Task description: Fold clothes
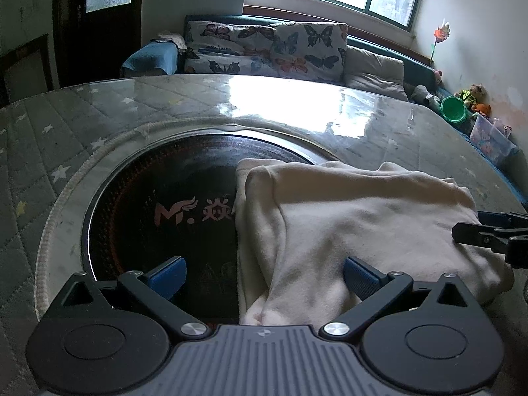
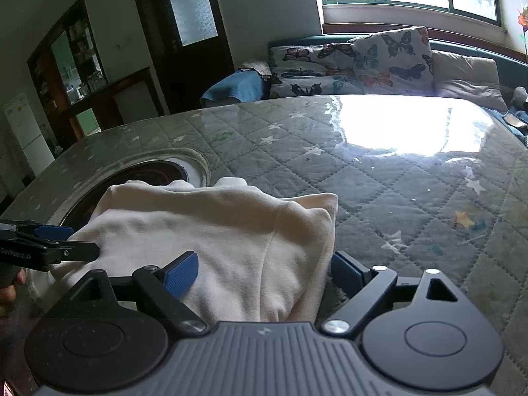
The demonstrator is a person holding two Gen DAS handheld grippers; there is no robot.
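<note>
Both grippers, left gripper [image 1: 264, 272] and right gripper [image 2: 264, 272], gape wide at the near edge of the cream garment [image 1: 346, 231], gripping nothing. It lies folded on the quilted table [image 2: 363, 171], partly covering the dark round heater [image 1: 158, 217].

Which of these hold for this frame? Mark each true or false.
1. The folded cream fleece garment partly covers the round black glass heater panel. True.
2. The left tongs are clamped on the garment. False: their jaws are spread open, with the garment's near edge between them.
3. The right tongs are open. True.
4. The quilted grey star-print table cover lies bunched on the sofa. False: it lies flat on the table.
</note>
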